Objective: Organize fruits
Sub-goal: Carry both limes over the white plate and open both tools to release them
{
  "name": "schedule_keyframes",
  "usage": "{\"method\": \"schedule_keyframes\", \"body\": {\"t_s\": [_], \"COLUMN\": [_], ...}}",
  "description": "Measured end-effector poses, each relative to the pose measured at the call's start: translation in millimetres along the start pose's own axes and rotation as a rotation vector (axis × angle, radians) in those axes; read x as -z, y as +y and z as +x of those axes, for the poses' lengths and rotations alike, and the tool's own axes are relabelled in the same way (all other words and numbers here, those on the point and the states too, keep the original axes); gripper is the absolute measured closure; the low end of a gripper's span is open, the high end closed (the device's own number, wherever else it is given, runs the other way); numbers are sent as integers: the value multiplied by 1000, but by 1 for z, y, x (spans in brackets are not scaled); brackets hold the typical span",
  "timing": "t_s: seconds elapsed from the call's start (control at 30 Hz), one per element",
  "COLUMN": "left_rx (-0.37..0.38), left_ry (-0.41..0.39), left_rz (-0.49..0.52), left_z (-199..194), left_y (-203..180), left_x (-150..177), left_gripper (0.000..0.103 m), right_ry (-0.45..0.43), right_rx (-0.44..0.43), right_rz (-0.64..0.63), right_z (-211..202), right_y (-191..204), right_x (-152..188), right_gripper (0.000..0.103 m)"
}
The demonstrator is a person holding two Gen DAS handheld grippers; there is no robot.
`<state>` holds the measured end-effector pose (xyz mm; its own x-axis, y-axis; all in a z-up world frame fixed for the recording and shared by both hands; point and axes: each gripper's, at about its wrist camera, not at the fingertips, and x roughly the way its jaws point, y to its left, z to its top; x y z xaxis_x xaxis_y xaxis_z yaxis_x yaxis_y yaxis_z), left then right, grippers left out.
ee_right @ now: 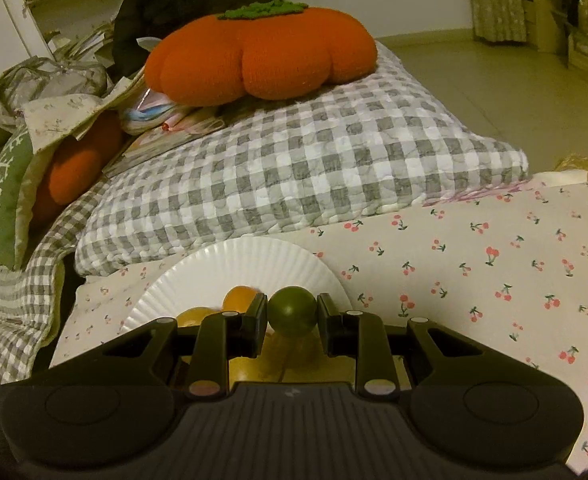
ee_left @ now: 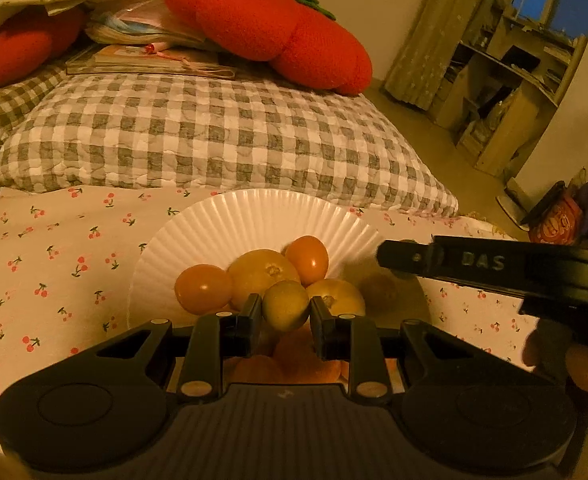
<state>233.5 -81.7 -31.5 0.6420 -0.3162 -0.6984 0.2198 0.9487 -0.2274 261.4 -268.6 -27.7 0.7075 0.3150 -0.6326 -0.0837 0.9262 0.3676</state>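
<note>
Cherry-print sheet [ee_right: 493, 264] (checked pillow [ee_right: 294, 160] behind) bears white plate [ee_right: 254, 264].

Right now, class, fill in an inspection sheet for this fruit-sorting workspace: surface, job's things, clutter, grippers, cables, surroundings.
Surface: cherry-print sheet over a bed.
Job's things: white paper plate holding four orange-yellow fruits; a small green fruit and a dark green fruit are each held in a gripper.
Clutter: checked pillow, orange pumpkin cushion, books behind.
Grippers: left gripper shut on the small green fruit; right gripper shut on the dark green fruit, beside the plate.
Cables: nothing seen.
Surroundings: curtain, shelves, floor.
</note>
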Motion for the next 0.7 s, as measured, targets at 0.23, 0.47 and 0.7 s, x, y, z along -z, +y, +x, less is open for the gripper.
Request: {"method": "schedule_keyframes", "body": {"t_s": [0.23, 0.47, 0.7], "left_rx": [6, 26, 46], "left_ry": [19, 21, -10], "left_rz": [9, -19, -62], "left_z": [9, 6, -12], "left_y": [-3, 1, 7], "left_x": [1, 1, -5], "left_gripper": [90, 87, 76], "right_ry": [-5, -12, -26], "right_rx": [-16, -43, -42], "right_rz": [-11, 18, 44], "right_z": [6, 1, -14], "right_y": [0, -3, -1], "right_x": [1, 0, -7], "right_gripper": [79, 75, 72]}}
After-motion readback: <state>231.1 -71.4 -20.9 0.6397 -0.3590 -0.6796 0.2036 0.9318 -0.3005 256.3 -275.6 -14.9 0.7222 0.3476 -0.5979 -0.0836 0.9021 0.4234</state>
